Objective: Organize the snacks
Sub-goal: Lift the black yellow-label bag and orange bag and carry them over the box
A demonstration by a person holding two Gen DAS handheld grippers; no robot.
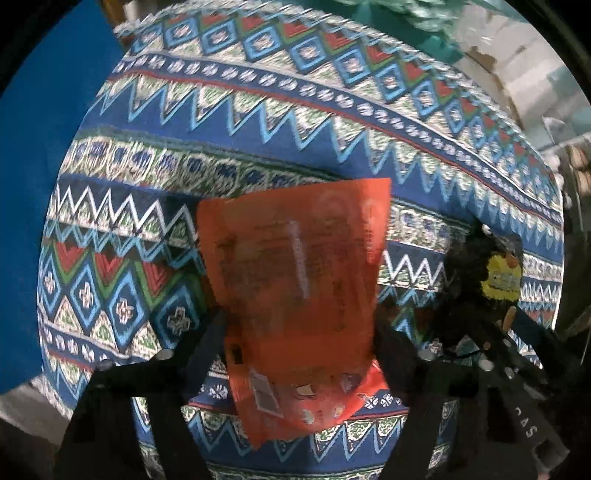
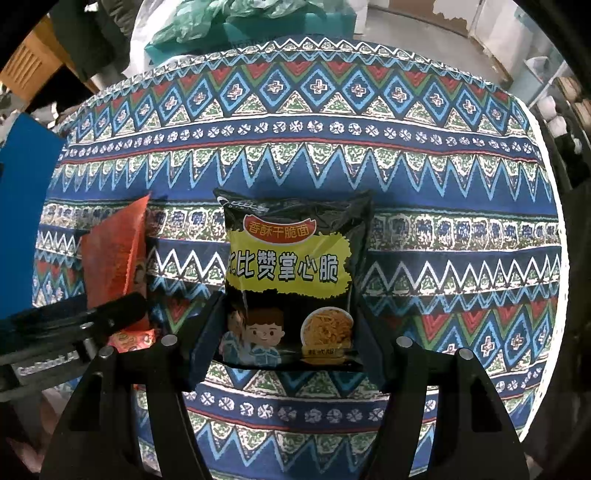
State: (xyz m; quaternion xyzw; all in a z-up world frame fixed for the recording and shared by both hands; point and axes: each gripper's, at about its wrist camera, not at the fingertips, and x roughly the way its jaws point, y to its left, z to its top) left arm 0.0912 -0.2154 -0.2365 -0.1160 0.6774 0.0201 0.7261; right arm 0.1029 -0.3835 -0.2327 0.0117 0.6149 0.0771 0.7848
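Observation:
My left gripper (image 1: 299,332) is shut on an orange snack packet (image 1: 295,288) and holds it above the patterned tablecloth (image 1: 258,122). My right gripper (image 2: 288,325) is shut on a black and yellow crispy-noodle packet (image 2: 291,273), held upright over the cloth. In the right wrist view the orange packet (image 2: 114,258) and the left gripper's finger (image 2: 110,314) are at the left. In the left wrist view the black packet (image 1: 498,273) and the right gripper show at the right, blurred.
A blue box (image 2: 26,206) stands at the table's left edge; it also shows in the left wrist view (image 1: 48,147). Teal boxes and green plastic bags (image 2: 236,22) lie beyond the far edge. The tablecloth (image 2: 406,177) covers a round-looking table.

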